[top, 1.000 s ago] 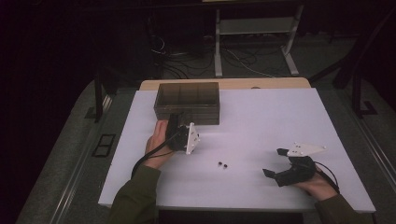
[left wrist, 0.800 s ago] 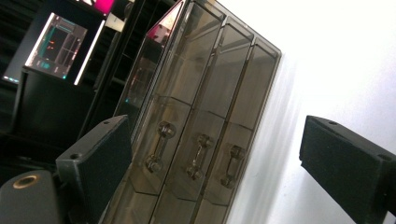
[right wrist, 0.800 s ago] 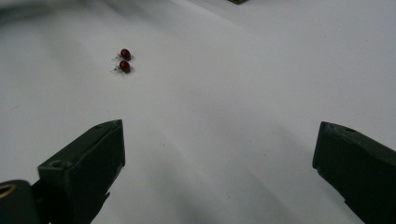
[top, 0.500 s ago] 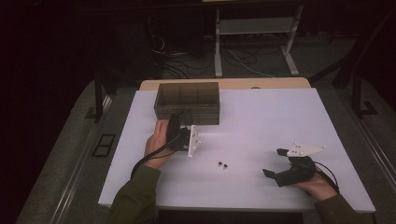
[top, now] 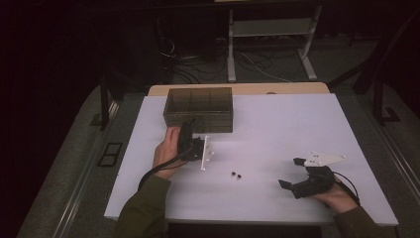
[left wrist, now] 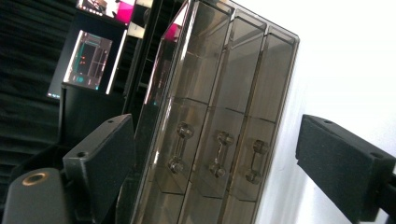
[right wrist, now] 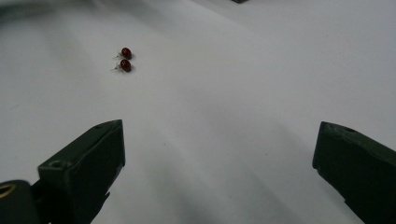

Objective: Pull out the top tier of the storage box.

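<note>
At a white table point(top: 277, 124) in a darkened room, you hold a hand-held gripper in each hand, both released and grasping nothing. Your left hand-held gripper point(top: 190, 130) sits near 10 o'clock from the table's centre, its jaws spread wide and aimed at the smoked, see-through compartment box point(top: 199, 109) that stands at the far edge toward 12 o'clock; in the left gripper view the box point(left wrist: 219, 116) fills the gap between the jaws, one jaw close beside its near wall, though contact cannot be confirmed. That line-up reads as readiness to steady or shift the box. Its lid appears closed, and three small latch-like fittings show on the facing side. Your right hand-held gripper point(top: 292, 173) rests low at about 4 o'clock, jaws parted and pointed toward 9 o'clock at the two small dark red studs point(top: 236, 174) lying side by side on the bare table just below centre. In the right gripper view the studs point(right wrist: 125, 59) sit well ahead of the jaws, apart from them, each with a thin metal post. They look like earrings, likely bound for a compartment of the box.
</note>
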A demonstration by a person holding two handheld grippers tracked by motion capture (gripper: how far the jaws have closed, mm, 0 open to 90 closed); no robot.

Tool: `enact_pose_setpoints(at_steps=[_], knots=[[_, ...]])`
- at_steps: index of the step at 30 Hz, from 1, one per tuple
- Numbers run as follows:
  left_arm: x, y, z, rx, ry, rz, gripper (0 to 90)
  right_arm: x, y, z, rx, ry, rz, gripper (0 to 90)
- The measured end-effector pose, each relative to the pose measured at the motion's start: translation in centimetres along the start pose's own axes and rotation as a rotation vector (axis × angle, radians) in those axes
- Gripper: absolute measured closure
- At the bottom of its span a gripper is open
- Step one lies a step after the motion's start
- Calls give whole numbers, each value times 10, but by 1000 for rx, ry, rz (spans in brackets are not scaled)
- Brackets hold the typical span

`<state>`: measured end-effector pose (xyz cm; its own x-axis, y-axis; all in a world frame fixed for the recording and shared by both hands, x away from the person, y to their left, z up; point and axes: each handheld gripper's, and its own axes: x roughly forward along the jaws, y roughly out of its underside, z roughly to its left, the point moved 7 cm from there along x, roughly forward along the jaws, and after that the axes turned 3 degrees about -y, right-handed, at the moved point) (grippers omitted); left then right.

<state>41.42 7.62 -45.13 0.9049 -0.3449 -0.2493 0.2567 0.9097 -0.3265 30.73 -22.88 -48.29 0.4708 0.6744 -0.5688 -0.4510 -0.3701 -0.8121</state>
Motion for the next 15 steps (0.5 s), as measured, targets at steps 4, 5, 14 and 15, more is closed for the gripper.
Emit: enact_pose_setpoints(at_steps=[4, 5, 14, 15], knots=[[1, 0, 2, 12, -23, -9, 128, 0, 0, 0, -1, -1, 0, 19], [1, 0, 2, 19, -28, -8, 130, 0, 0, 0, 0, -1, 0, 19], [7, -1, 9, 63, -46, -2, 134, 0, 0, -1, -1, 2, -3, 19], [8, -1, 9, 68, -46, -4, 134, 0, 0, -1, -2, 2, -3, 19]])
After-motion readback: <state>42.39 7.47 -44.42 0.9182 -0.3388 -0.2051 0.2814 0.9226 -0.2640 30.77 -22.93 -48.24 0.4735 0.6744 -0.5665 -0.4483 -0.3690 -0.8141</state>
